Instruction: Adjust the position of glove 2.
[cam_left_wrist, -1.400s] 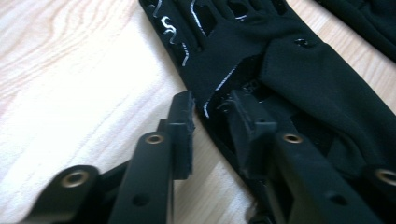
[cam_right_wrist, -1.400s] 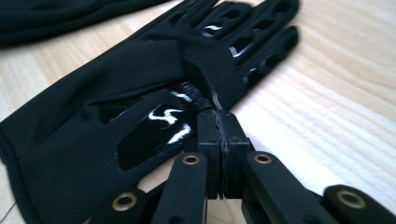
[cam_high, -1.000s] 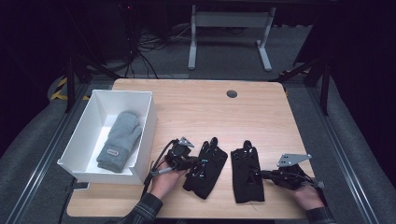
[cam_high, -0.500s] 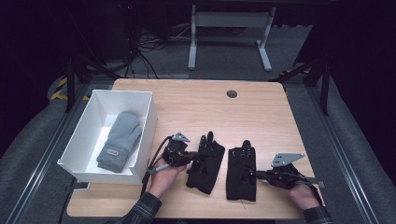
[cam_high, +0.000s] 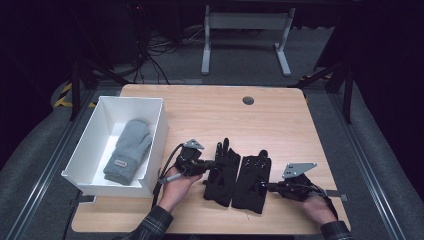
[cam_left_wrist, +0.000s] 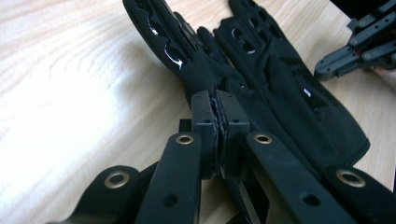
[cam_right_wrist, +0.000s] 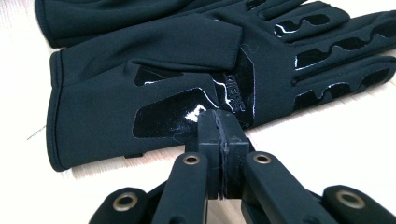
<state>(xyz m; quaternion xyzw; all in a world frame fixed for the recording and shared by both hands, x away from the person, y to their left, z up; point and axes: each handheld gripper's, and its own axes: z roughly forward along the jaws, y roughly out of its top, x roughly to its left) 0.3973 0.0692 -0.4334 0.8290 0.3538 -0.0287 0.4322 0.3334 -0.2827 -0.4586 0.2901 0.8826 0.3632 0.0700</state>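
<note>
Two black gloves (cam_high: 240, 177) now side by side mid-table (cam_high: 280, 115), pulled together w/ each hand-held gripper: left (cam_high: 212, 162) pinching left glove's edge, right (cam_high: 268, 186) clamped on right glove's edge. Pair looks ready for the box (cam_high: 95, 175).

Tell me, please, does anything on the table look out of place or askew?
Nothing is spilled or damaged. The two black gloves lie side by side, slightly overlapping, on the table, while the grey mitten sits alone in the white box.
</note>
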